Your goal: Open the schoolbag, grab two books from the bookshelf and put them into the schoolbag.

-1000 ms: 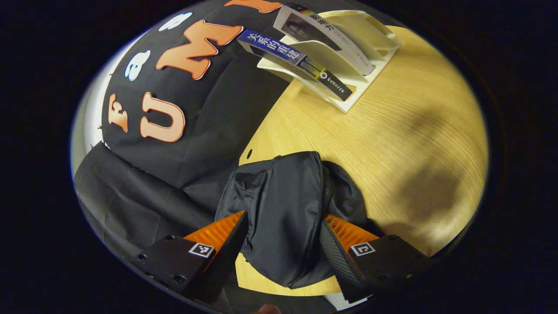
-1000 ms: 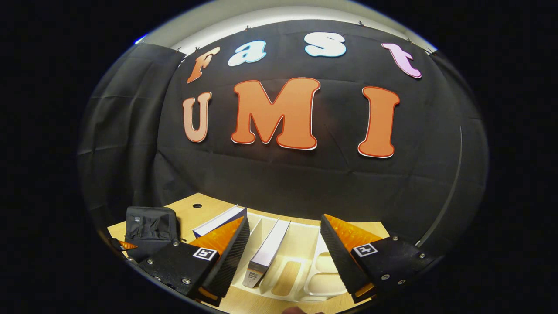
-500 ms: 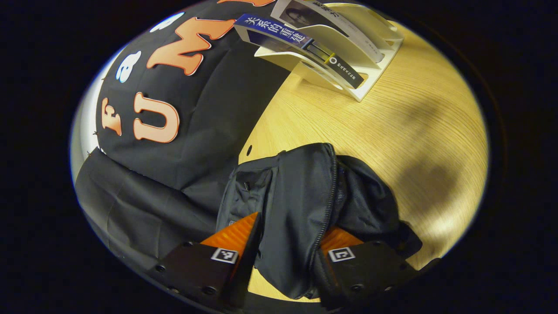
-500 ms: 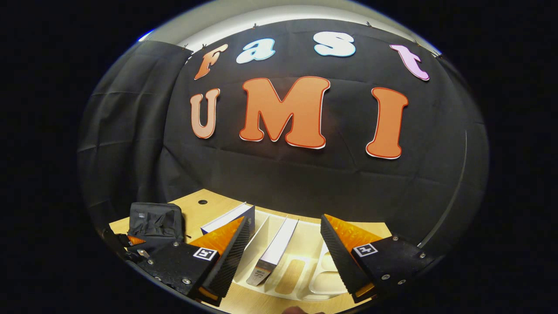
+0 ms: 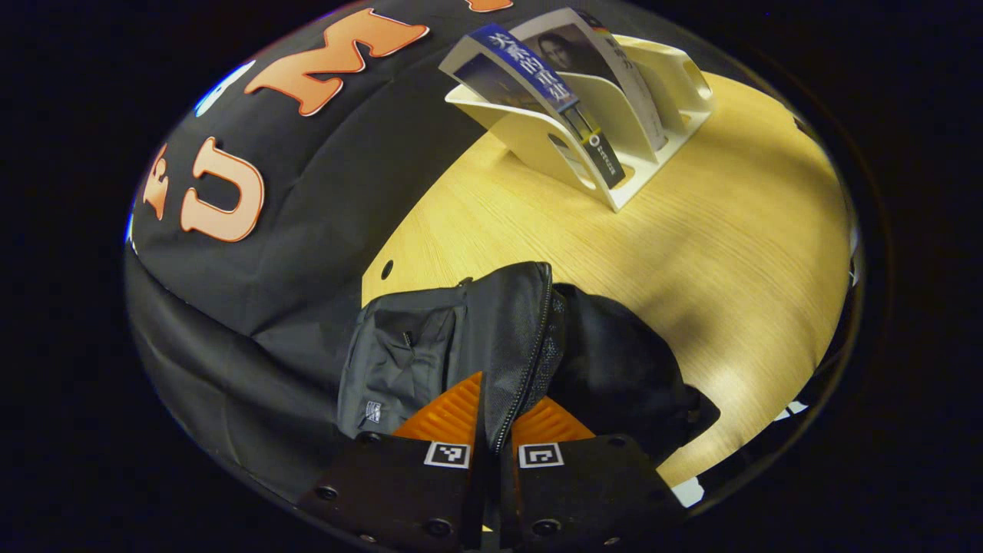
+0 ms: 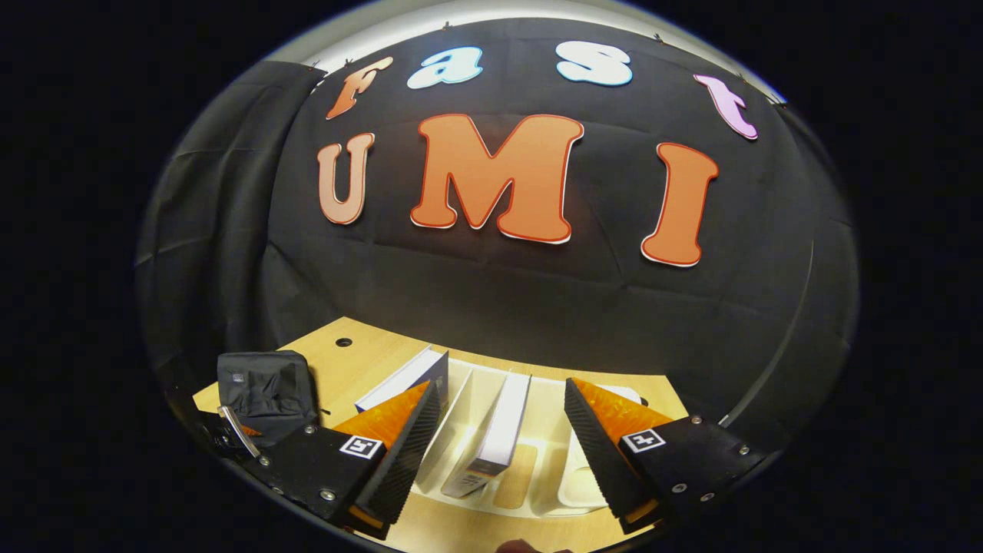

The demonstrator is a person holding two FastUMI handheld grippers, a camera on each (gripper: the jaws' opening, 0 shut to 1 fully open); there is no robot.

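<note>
Pinching the zipper edge of the schoolbag [image 5: 430,346], my left gripper [image 5: 498,418] has its two fingers pressed together on the fabric at the bottom of the left gripper view, so I read it as clamped on the bag; the bag is black, soft and slumped, with a stitched front pocket on one side, a line of zipper teeth running up its middle, and a darker fold bulging out on the far side of that zipper; it lies on the table [image 5: 714,253] near the edge by the wall, well apart from the bookshelf [image 5: 584,130]; that rack is white plastic with curved dividers, and it holds a blue-spined book [image 5: 537,84] leaning in one slot and a white book [image 5: 607,69] with a portrait cover in the slot behind it; in the right gripper view my right gripper [image 6: 499,434] hangs with its fingers spread wide and nothing between them, just above the rack, the white-edged pages of both books standing below it; the table is pale wood grain with a small round hole near the bag; black cloth walls close the booth behind it.
</note>
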